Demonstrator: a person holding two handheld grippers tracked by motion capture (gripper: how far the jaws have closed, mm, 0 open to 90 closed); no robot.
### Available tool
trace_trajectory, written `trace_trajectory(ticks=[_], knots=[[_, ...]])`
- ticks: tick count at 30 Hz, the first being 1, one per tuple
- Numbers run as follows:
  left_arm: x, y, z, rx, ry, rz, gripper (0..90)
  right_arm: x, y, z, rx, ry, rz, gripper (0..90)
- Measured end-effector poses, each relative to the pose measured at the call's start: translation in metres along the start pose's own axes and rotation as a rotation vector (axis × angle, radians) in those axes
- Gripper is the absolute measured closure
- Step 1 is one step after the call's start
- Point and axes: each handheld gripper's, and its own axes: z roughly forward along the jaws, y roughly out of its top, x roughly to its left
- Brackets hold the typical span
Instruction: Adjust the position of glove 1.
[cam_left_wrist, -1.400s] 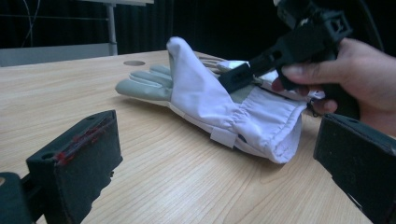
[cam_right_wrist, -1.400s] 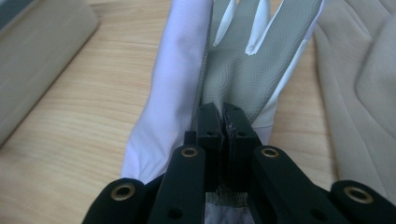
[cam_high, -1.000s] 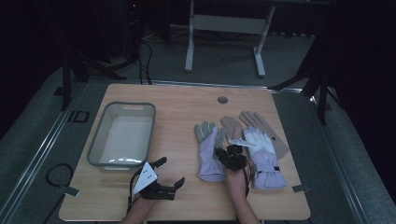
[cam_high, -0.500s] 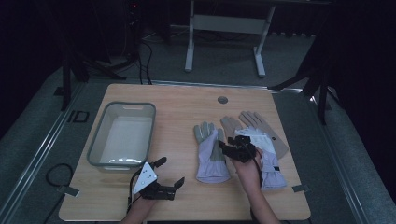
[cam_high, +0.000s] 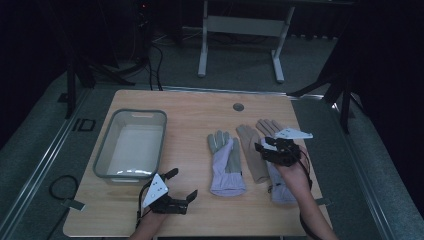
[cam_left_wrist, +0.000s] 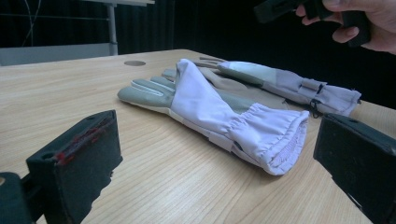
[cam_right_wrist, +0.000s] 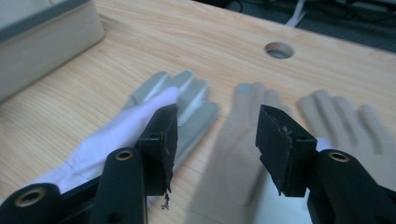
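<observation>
The right hand-held gripper (cam_high: 264, 148) hangs in the air above the gloves on the right side of the counter (cam_high: 190, 107), and its jaws have just been opening: they now stand parted with nothing between them, the grip released. In the right gripper view the jaws frame the beige glove (cam_right_wrist: 240, 135) lying flat below, fingers pointing towards the round hole (cam_right_wrist: 279, 50) in the counter top.

There are three gloves side by side. The lilac-and-grey glove (cam_high: 226, 162) lies nearest the middle, its loose cuff folded over the palm, well seen in the left gripper view (cam_left_wrist: 219, 114). Just beside it to the right is the beige glove (cam_high: 251, 152), and touching that, partly under the person's right hand (cam_high: 294, 172), a second lilac glove (cam_high: 280, 187) with beige fingers.

The left hand-held gripper (cam_high: 182, 186) rests low at the near edge of the counter, jaws spread wide and empty, pointing across towards the gloves. The grey plastic tub (cam_high: 131, 145) sits on the left side of the counter, well apart from the gloves.
</observation>
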Motion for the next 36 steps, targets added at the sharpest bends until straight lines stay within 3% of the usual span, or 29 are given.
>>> trace_trajectory(ticks=[6, 12, 20, 23, 28, 36], knots=[[0.0, 0.0, 0.0, 0.0, -0.002, 0.0, 0.7, -0.021, -0.014, -0.013, 0.024, -0.007, -0.022, 51.4], [0.0, 0.0, 0.0, 0.003, -0.002, 0.002, 0.7, -0.04, -0.032, -0.021, 0.044, -0.03, 0.0, 53.1], [0.0, 0.0, 0.0, 0.004, -0.002, 0.001, 0.7, -0.051, -0.051, -0.034, 0.056, -0.022, 0.004, 56.2], [0.0, 0.0, 0.0, 0.004, -0.001, 0.002, 0.7, -0.056, -0.066, -0.037, 0.093, -0.014, 0.008, 57.3], [0.0, 0.0, 0.001, 0.005, -0.001, 0.0, 0.7, -0.062, -0.084, -0.032, 0.151, -0.013, -0.003, 57.6], [0.0, 0.0, 0.001, 0.007, 0.0, 0.001, 0.7, -0.07, -0.098, -0.008, 0.242, 0.03, -0.015, 52.1]])
